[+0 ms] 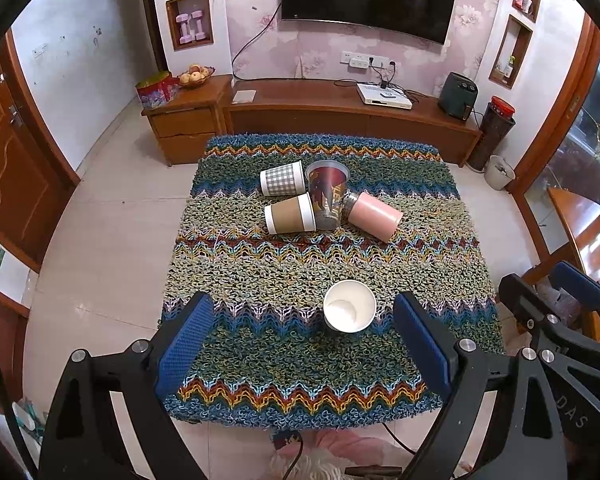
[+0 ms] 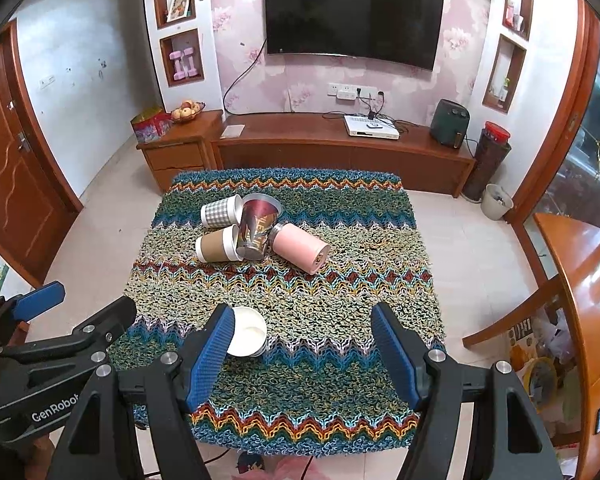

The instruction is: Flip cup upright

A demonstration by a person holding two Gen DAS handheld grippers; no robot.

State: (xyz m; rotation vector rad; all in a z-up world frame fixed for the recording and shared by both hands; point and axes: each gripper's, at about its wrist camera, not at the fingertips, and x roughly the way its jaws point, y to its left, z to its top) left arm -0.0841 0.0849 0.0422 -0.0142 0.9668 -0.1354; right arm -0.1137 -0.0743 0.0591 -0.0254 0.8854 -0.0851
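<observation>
A white paper cup (image 1: pixel 349 311) stands upright, mouth up, on the knitted cloth (image 1: pixel 300 256) near the front; it also shows in the right wrist view (image 2: pixel 247 331). Further back a checked cup (image 1: pixel 282 178), a brown-sleeved cup (image 1: pixel 290 213) and a pink cup (image 1: pixel 374 215) lie on their sides around an upright dark printed cup (image 1: pixel 327 194). My left gripper (image 1: pixel 302 344) is open and empty, above the front of the table, the white cup between its fingers' lines. My right gripper (image 2: pixel 304 354) is open and empty, just right of the white cup.
The table (image 2: pixel 284 436) is small, with tiled floor all round. A wooden TV cabinet (image 1: pixel 340 112) stands behind it. A wooden chair or table (image 2: pixel 580 280) is at the right. A white bin (image 1: pixel 499 172) stands at the back right.
</observation>
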